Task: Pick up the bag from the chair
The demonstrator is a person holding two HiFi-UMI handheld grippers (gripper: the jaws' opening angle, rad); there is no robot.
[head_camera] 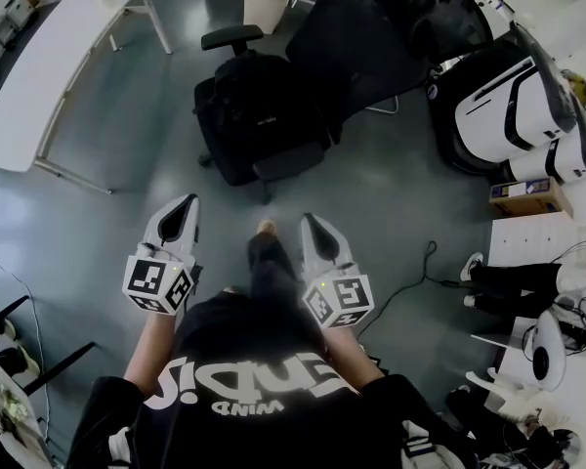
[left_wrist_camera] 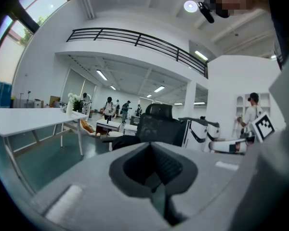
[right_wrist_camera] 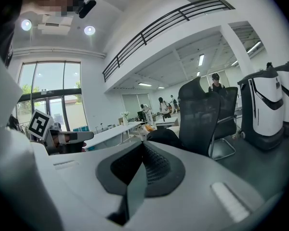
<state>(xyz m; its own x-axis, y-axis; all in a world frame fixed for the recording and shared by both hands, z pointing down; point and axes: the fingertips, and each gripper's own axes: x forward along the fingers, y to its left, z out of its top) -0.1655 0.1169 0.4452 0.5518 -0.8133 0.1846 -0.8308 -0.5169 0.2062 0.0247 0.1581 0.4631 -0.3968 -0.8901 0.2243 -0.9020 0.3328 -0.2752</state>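
Note:
A black bag [head_camera: 257, 115] rests on the seat of a black mesh-backed office chair [head_camera: 366, 42] in the middle of the head view. Both grippers are held low near the person's body, well short of the chair and apart from the bag. My left gripper [head_camera: 184, 211] and my right gripper [head_camera: 315, 229] point toward the chair, jaws together with nothing between them. In the left gripper view the bag [left_wrist_camera: 126, 141] and chair [left_wrist_camera: 156, 123] show beyond my left gripper [left_wrist_camera: 151, 146]. The right gripper view shows the bag [right_wrist_camera: 162, 135] beside the chair [right_wrist_camera: 202, 119], past my right gripper [right_wrist_camera: 142, 146].
A long white table [head_camera: 49, 62] runs along the left. Large white machines [head_camera: 513, 106] stand at the right, with a cardboard box [head_camera: 529, 198] and a seated person's legs [head_camera: 523, 279] below them. A black cable [head_camera: 410, 279] lies on the floor. A white bin [head_camera: 266, 3] stands beyond the chair.

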